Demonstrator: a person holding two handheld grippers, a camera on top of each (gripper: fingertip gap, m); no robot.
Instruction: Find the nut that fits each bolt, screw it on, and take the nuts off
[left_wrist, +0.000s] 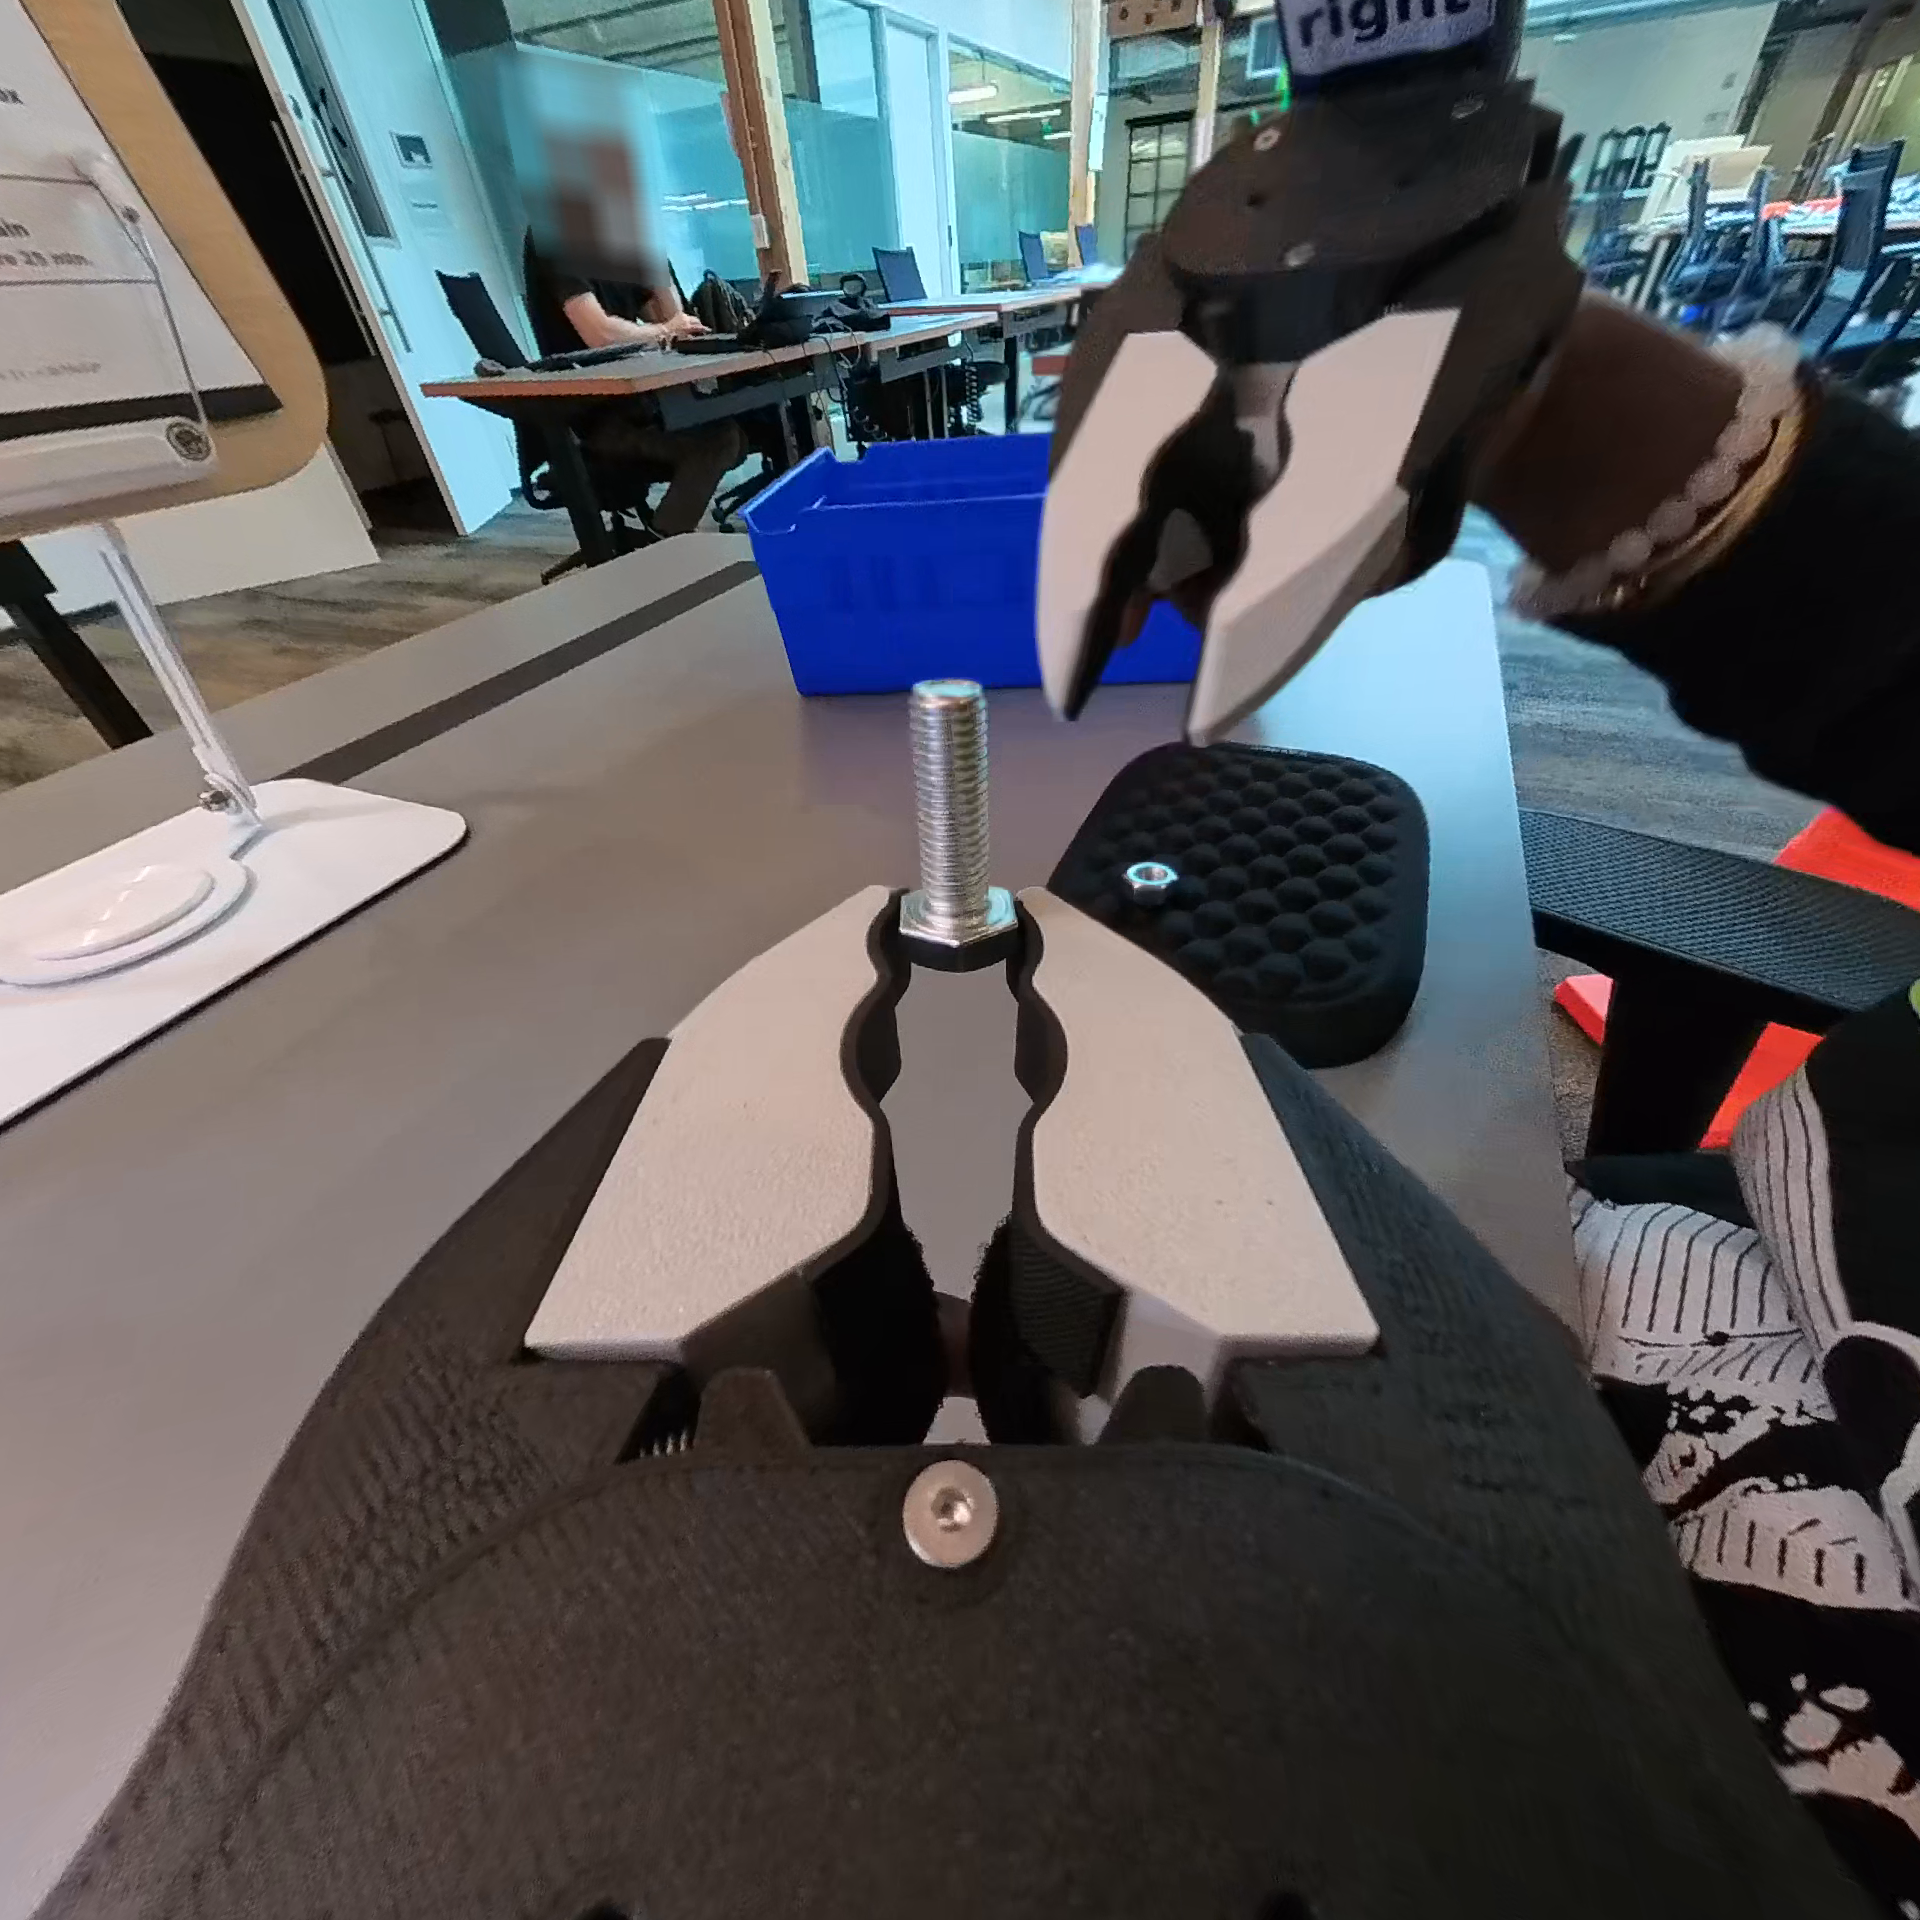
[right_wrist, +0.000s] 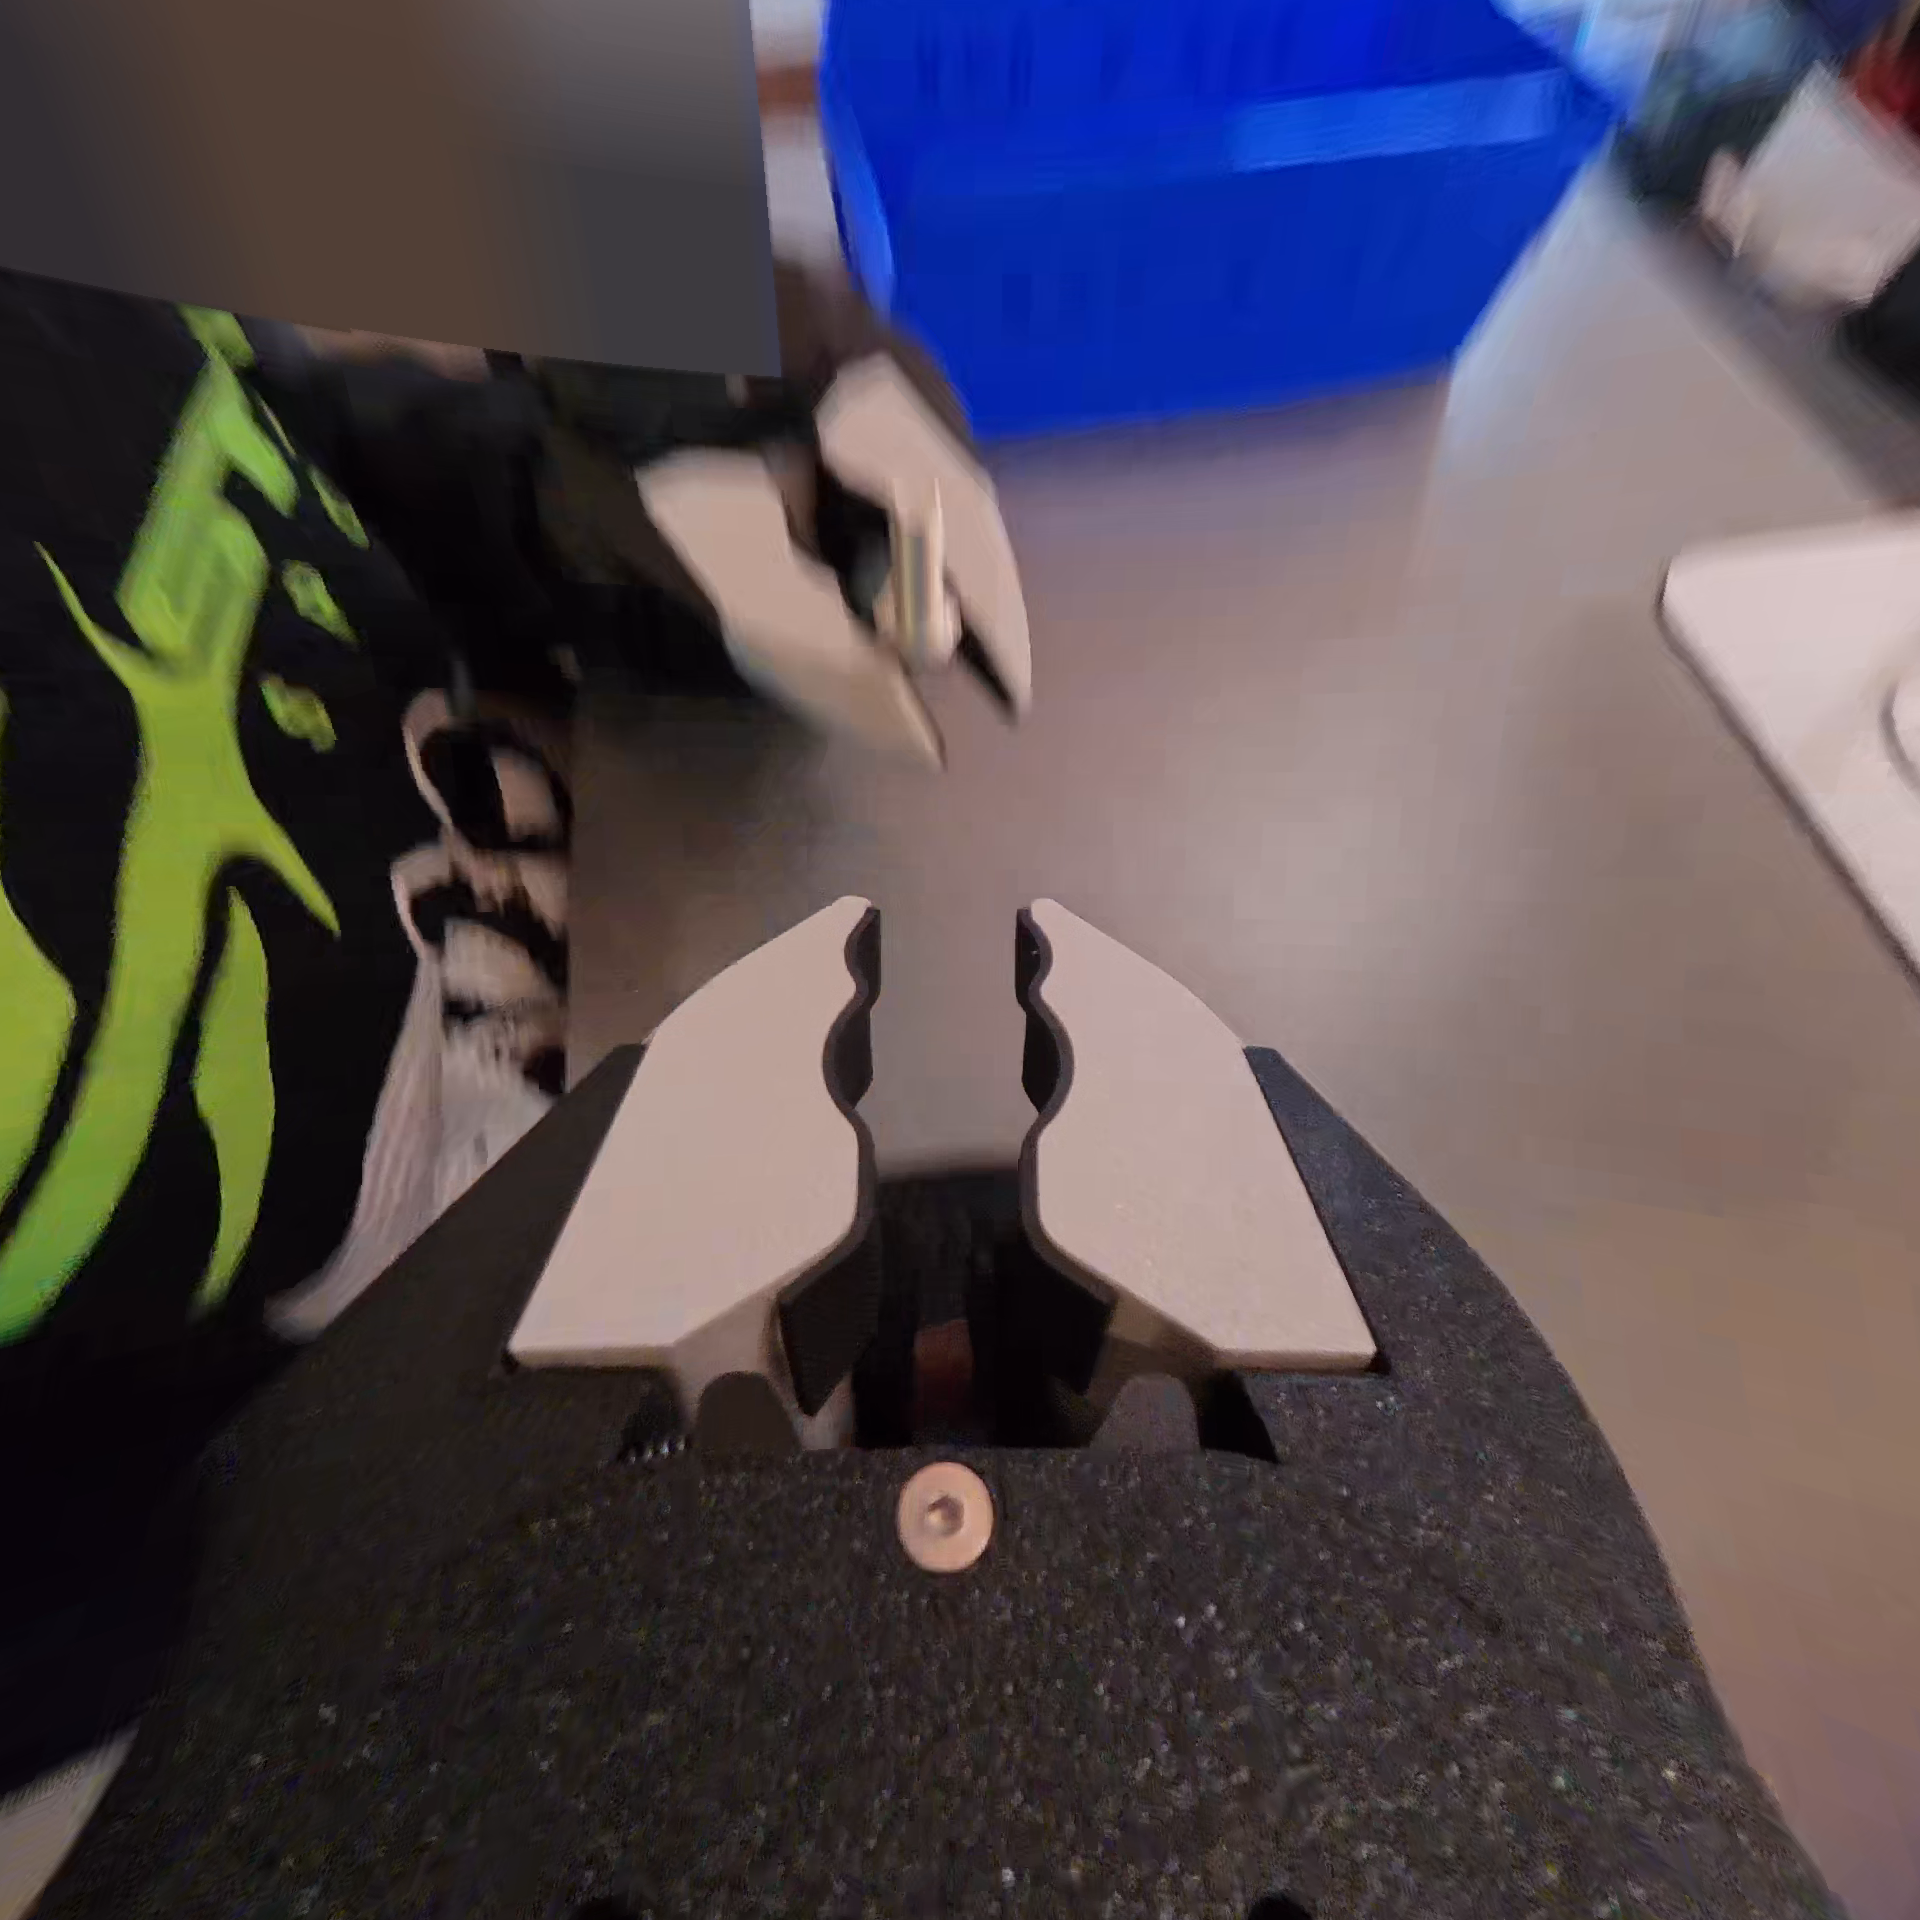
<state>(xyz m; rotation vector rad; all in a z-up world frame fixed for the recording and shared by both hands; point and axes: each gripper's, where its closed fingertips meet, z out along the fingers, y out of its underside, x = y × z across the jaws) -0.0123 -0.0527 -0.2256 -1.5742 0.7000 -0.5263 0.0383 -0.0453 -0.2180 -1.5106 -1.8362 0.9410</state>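
Black textured housing with two pale grey fingers fills the foreground of the left wrist view, and this left gripper (left_wrist: 958, 920) is closed on the hexagonal head of a bright steel threaded bolt (left_wrist: 947, 805), which stands upright with its bare shank pointing up, clear of the grey tabletop (left_wrist: 520, 935). No nut is on the thread. Just beside it to the right lies a black rubbery pad with a honeycomb of dimples (left_wrist: 1278, 894), and a small silver hex nut (left_wrist: 1148, 881) rests flat in one of its dimples. Above the far edge of that pad hangs the right gripper (left_wrist: 1132, 717), tips pointing down, jaws parted and holding nothing; its own view, heavily blurred, confirms the gap between its fingers is empty. A blue plastic bin (left_wrist: 904, 561) stands behind, and a white stand base (left_wrist: 343, 842) lies to the left. The nut looks light, rigid and slick, likely to skid or tip if nudged, though the soft dimpled pad should keep it from sliding. Taking it across two opposite flats, with the hole kept facing up, seems best for a square start on the thread. The bolt is stiff and heavier, and gripping its head leaves the whole thread free. Whether this nut matches the bolt cannot be judged; it looks rather small.
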